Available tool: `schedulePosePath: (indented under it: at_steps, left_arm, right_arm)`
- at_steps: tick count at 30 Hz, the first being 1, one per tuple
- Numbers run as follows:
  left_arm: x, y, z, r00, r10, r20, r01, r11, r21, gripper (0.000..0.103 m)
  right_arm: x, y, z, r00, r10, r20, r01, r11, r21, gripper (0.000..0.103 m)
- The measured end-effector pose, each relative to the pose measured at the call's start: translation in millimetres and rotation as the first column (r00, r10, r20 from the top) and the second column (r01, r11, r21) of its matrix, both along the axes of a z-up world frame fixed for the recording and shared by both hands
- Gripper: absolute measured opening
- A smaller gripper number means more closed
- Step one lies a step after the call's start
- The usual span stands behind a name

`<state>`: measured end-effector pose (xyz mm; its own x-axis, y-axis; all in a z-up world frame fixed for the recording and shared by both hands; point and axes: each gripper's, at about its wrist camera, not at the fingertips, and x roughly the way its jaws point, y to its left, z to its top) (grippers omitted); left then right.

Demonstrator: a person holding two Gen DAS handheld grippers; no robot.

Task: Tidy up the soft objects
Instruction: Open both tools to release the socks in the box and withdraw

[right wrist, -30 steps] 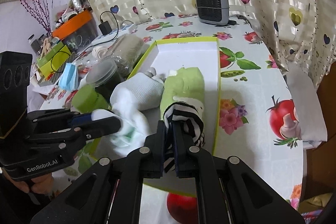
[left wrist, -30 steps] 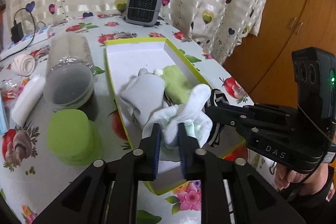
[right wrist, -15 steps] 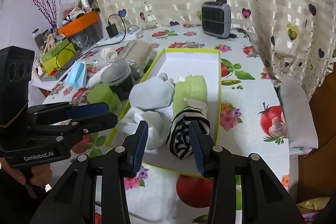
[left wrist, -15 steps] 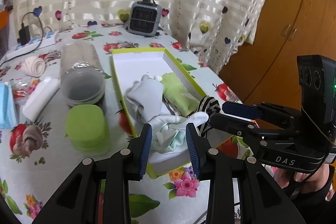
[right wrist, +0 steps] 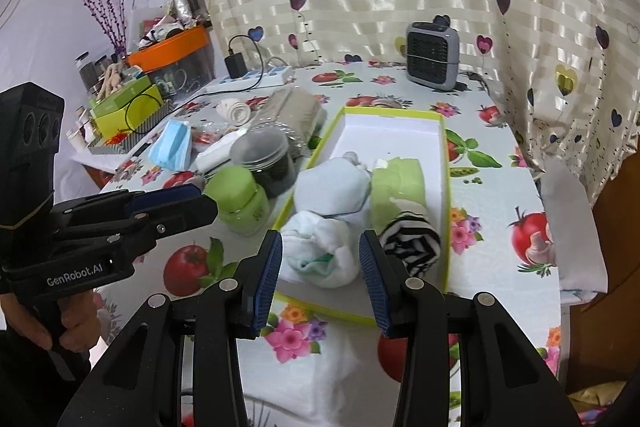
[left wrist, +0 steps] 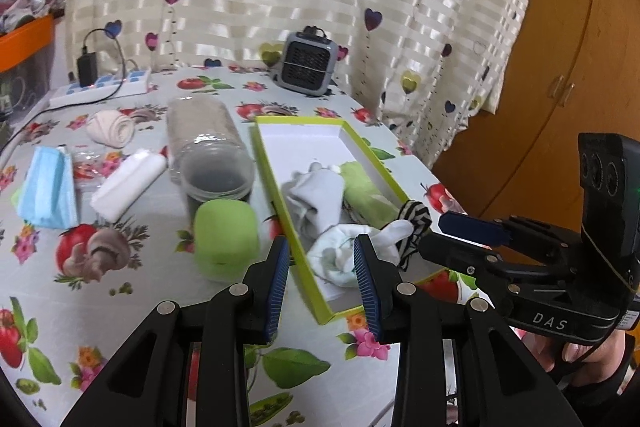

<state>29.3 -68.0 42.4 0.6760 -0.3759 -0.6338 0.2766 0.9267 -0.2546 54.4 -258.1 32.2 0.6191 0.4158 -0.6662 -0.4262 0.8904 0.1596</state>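
Observation:
A shallow box with a yellow-green rim (left wrist: 362, 143) (right wrist: 446, 187) lies on the tablecloth and holds rolled socks. A white and mint pair (left wrist: 340, 259) (right wrist: 320, 247) sits at its near end beside a black-and-white striped pair (left wrist: 416, 223) (right wrist: 412, 243). Behind them lie a pale white roll (right wrist: 334, 187) and a green one (right wrist: 398, 183). My left gripper (left wrist: 322, 283) is open, pulled back above the box's near corner, with nothing between its pads. My right gripper (right wrist: 322, 279) is open too, hovering short of the box, empty.
Left of the box stand a green-lidded jar (left wrist: 226, 239) and a clear jar lying on its side (left wrist: 208, 151). A white cloth roll (left wrist: 128, 183), a blue face mask (left wrist: 48, 187) and a beige sock roll (left wrist: 110, 127) lie further left. A small grey heater (left wrist: 306, 63) stands at the back.
Both grippers opened, letting go of the white-mint socks and the striped socks, which now rest in the box. Both have drawn back and risen from the box.

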Motion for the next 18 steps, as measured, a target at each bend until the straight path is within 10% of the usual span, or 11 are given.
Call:
schedulePosePath:
  at_steps: [18]
  left_arm:
    - [-3.3, 44.8, -4.9, 0.993, 0.116, -0.013, -0.116, 0.993, -0.016, 0.032]
  right_arm:
    - [-0.2, 17.8, -1.0, 0.999, 0.045, -0.006, -0.045, 0.999, -0.002, 0.041]
